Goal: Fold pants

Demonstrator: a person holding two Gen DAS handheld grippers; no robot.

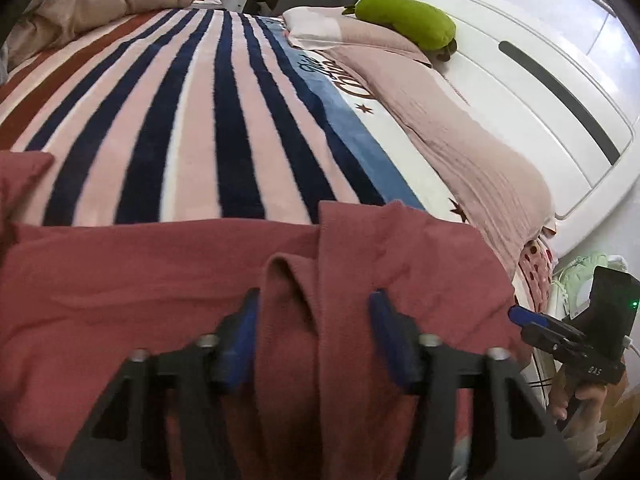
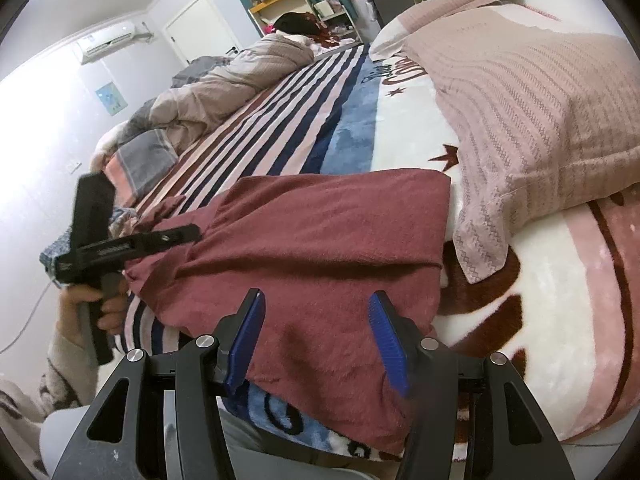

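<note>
**Gripping soft pants at their hem**

Lying on the striped blanket (image 1: pixel 192 112) beside the pillow (image 2: pixel 532 112), the red pants (image 2: pixel 320 232) looked soft, light, floppy. Left gripper (image 1: pixel 314 332) stood apart astride a ridge; right gripper (image 2: pixel 316 332) open above them.

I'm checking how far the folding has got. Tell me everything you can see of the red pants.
The pants are dusty red, of soft, fuzzy fabric. They lie folded into a wide, flat bundle across the near edge of the striped blanket, one corner hanging over it. A raised crease sits between the open blue fingers of the left tool; neither finger visibly presses it. The right tool hovers open over the near edge. One end lies close to the pink pillow.
</note>
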